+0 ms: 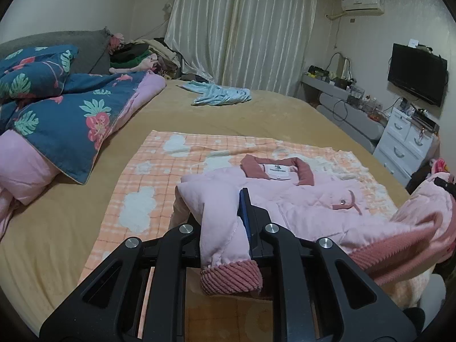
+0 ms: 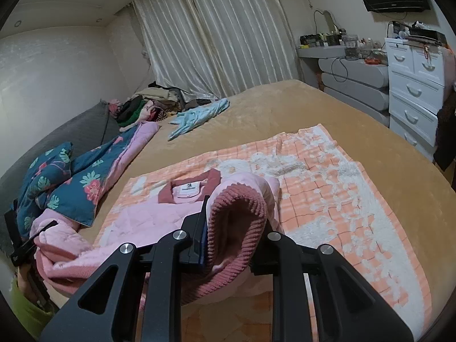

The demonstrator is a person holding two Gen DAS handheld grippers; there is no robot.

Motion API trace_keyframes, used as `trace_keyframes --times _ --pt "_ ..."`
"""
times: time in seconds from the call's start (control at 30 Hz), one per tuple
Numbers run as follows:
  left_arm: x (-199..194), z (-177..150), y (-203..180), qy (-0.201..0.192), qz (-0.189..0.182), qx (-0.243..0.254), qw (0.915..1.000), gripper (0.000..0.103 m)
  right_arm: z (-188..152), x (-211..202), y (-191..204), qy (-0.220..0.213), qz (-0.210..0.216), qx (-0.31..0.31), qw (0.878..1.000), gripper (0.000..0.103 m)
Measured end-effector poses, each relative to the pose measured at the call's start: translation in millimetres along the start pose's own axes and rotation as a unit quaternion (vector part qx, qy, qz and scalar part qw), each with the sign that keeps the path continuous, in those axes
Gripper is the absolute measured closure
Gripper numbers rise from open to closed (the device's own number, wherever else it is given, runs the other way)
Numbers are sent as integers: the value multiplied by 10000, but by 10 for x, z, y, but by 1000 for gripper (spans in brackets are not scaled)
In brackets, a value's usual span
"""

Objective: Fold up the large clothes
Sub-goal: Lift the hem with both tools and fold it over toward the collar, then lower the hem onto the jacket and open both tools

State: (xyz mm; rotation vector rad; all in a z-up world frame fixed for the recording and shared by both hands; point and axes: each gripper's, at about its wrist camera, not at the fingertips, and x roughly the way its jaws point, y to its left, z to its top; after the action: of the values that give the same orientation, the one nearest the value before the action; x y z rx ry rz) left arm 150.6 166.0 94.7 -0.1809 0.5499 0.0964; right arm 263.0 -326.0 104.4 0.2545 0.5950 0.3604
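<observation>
A pink padded jacket (image 1: pixel 299 199) is lying front-up on an orange checked blanket (image 1: pixel 159 171) spread over the tan-covered bed (image 1: pixel 71 222), its dusty-rose collar (image 1: pixel 273 168) pointing toward the curtains (image 1: pixel 242 28). The left gripper (image 1: pixel 242 211) is pinching one sleeve just above its ribbed rose cuff (image 1: pixel 230 280), the fabric draping over the jaws and the cuff hanging down toward the camera. The right gripper (image 2: pixel 228 228) is clamping the other sleeve's ribbed cuff (image 2: pixel 239 228), which is bulging up between its jaws, with the jacket body stretching away to the left. A white chest of drawers (image 2: pixel 413 85) is standing shut by the wall, so I cannot tell what it is holding; its top is carrying clutter. The left view is showing a wall air conditioner (image 1: pixel 362 2) and the whole television (image 1: pixel 416 74), while the right view is catching only the television's lower edge. Both are showing the floral quilt (image 1: pixel 65 108) and a light blue garment (image 1: pixel 219 95) lying farther up the bed.
</observation>
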Motion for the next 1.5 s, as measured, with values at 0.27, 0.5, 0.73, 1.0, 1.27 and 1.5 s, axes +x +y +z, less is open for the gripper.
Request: trace_keyframes --times 0.27,0.5,0.73,1.0,1.27,1.5 --pt "384 7 62 145 181 -5 9997 94 61 342 -100 157 -122 41 9998 84" --pt "648 2 117 240 269 -63 9993 94 113 648 -231 342 -154 206 9991 83" --pt "874 32 121 330 381 -58 9987 94 154 914 -342 553 -189 415 9974 82" --pt "1134 69 175 545 392 -212 9975 94 226 1181 -558 780 426 1186 9890 56" --pt "1333 91 282 756 272 -449 9958 92 255 883 -674 -238 1120 1321 9846 15" --pt "1422 165 274 789 119 -663 9946 63 -24 1274 -650 638 137 546 9964 11"
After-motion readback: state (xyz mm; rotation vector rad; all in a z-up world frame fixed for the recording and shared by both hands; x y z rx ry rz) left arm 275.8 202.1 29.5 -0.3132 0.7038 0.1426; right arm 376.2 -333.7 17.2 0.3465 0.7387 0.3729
